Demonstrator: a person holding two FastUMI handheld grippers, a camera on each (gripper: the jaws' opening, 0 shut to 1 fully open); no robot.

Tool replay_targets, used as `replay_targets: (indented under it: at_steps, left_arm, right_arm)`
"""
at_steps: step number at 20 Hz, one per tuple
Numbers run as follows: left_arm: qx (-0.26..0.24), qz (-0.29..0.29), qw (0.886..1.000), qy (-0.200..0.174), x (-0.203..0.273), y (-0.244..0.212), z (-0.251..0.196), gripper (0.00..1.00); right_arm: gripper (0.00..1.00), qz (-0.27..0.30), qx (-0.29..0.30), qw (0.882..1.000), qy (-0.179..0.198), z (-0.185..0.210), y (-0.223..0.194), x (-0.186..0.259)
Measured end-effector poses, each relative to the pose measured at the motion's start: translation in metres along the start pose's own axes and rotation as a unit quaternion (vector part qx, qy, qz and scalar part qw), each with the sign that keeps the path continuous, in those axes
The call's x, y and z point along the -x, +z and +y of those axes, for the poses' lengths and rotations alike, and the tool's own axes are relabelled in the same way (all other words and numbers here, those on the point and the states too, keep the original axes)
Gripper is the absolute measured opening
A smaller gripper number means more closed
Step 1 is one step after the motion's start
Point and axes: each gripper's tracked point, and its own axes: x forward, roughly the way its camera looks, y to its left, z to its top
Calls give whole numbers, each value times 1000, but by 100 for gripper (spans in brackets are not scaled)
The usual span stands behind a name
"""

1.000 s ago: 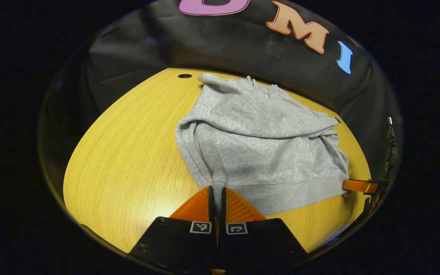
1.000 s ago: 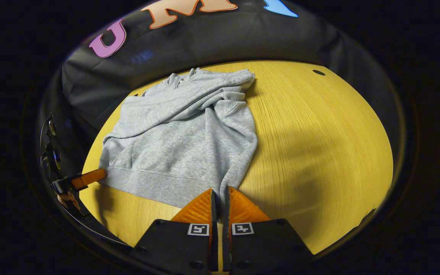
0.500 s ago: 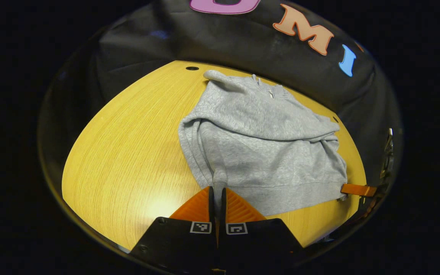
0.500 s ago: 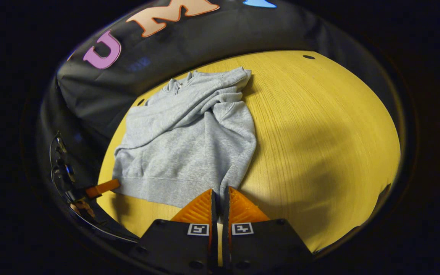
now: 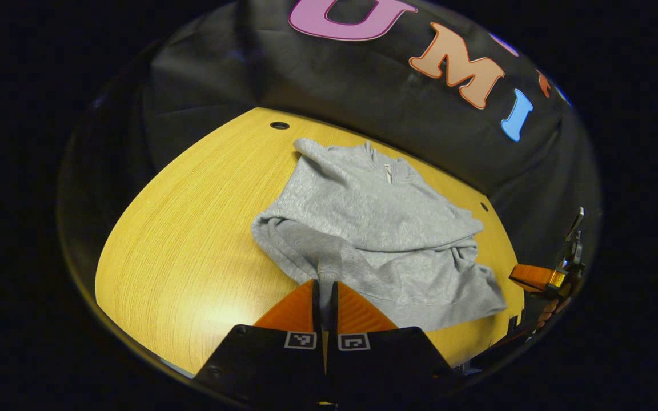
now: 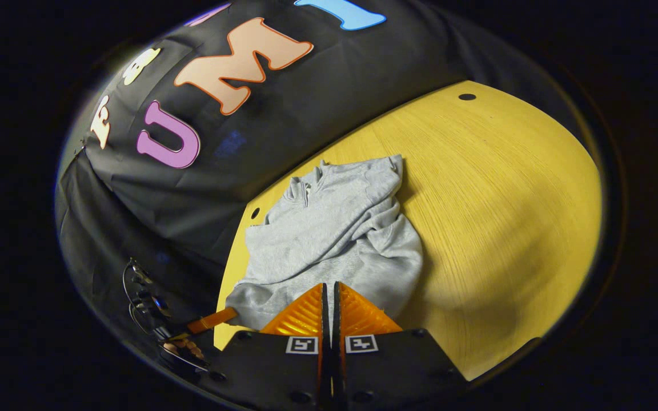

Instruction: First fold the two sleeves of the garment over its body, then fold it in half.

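- The wooden table (image 5: 180, 240) carries the grey garment (image 5: 363, 228), which lies ahead of both finger pairs, its sleeves already over the body.
- The left gripper (image 5: 324, 294) pinches the hem corner, as does the right gripper (image 6: 329, 299).
- Judgement: carry both corners forward level to the collar, keeping the hem taut.

Dim booth, fisheye-curved edges, sharp focus; overhead light glares off the table (image 5: 192, 274) near its front.
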Motion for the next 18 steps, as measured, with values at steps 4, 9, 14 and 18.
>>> replay_targets:
  at_steps: [4,9,14,18]
  left_arm:
    - [1,1,1000,2,4,-1,2,0]
    - [-1,10,1000,9,-2,-10,7,0]
    - [-2,15,1000,12,-5,-14,10,0]
    - [0,22,1000,15,-7,-18,13,0]
  right_arm:
    - [3,0,67,996,-56,-29,-14,-3]
    - [100,9,129,984,-126,-62,-38,-5]
    - [98,36,146,976,-158,-78,-61,-11]
    - [98,59,175,967,-174,-81,-74,-19]
